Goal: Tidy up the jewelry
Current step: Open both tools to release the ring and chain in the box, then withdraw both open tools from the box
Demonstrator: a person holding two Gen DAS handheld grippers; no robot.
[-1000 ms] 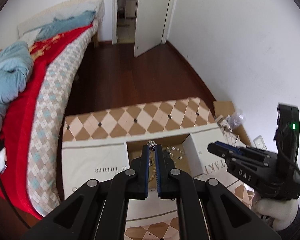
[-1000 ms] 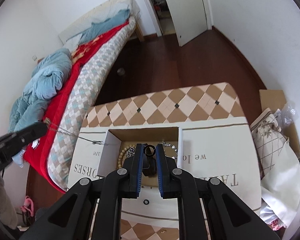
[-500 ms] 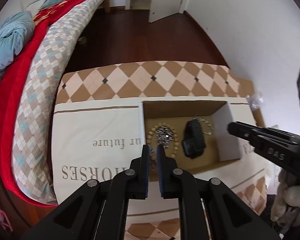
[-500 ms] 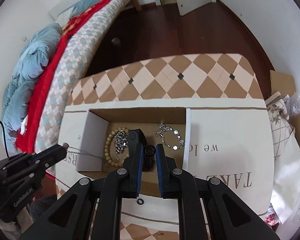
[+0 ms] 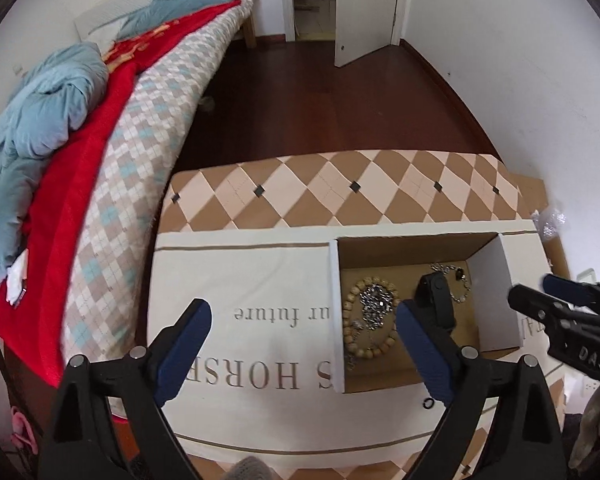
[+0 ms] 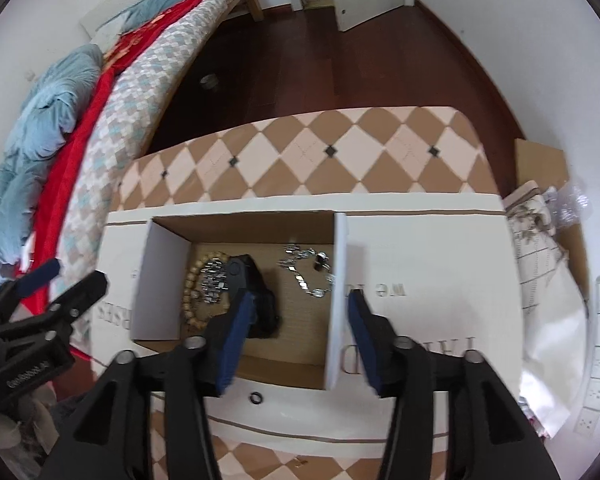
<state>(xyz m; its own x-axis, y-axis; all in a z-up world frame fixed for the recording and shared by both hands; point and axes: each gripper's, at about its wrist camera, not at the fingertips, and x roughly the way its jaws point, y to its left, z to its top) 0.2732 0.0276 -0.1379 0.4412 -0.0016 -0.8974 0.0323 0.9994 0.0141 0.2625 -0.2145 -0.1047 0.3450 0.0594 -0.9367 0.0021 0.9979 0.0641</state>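
While both tools (image 5: 302, 344) (image 6: 298, 340) gape empty, only right view shows wall sockets (image 6: 598, 360).

one bead bracelet (image 6: 192, 292), two silver chains (image 6: 308, 268), one black watch (image 6: 256, 300), one ring (image 6: 256, 398).

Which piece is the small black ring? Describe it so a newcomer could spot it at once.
Find the open cardboard box sunk into the white printed cloth. The small black ring lies outside it, alone on the cloth just before the box's near edge. The wooden bead bracelet, silver chains and black band all lie inside.
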